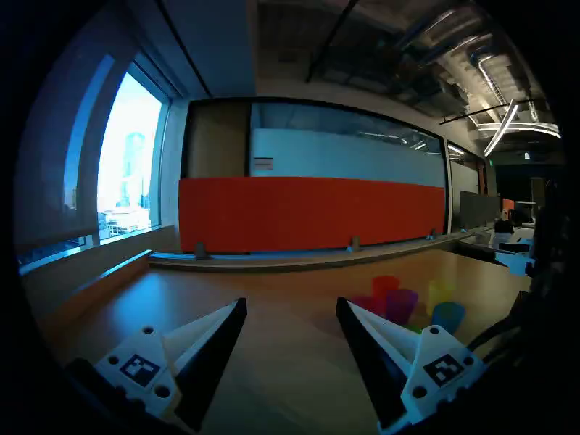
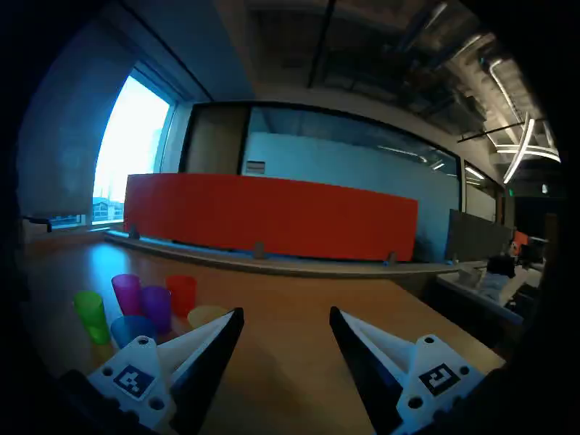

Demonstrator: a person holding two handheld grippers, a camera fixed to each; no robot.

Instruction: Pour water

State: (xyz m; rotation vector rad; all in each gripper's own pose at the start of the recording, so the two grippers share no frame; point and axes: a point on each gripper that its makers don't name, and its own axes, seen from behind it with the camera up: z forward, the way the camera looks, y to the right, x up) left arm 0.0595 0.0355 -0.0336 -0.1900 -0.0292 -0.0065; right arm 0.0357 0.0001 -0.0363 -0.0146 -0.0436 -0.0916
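Observation:
Several coloured plastic cups stand in a cluster on the wooden table (image 1: 290, 362). The left gripper view has them to the right of centre: a red cup (image 1: 385, 287), a purple cup (image 1: 401, 305), a yellow cup (image 1: 438, 293) and a blue cup (image 1: 448, 316). My left gripper (image 1: 291, 308) is open and holds nothing, with the cups just beyond its right finger. In the right gripper view the cups sit at the lower left: a green cup (image 2: 91, 315), two purple cups (image 2: 156, 307), a red cup (image 2: 181, 293), a blue cup (image 2: 132, 328) and a yellow cup (image 2: 206, 316). My right gripper (image 2: 286, 313) is open and empty, the cups past its left finger.
A long red partition (image 1: 312, 212) runs along the table's far edge (image 2: 275, 265). A bright window (image 1: 127, 174) is on the left. Other desks with items stand at the far right (image 2: 493, 283).

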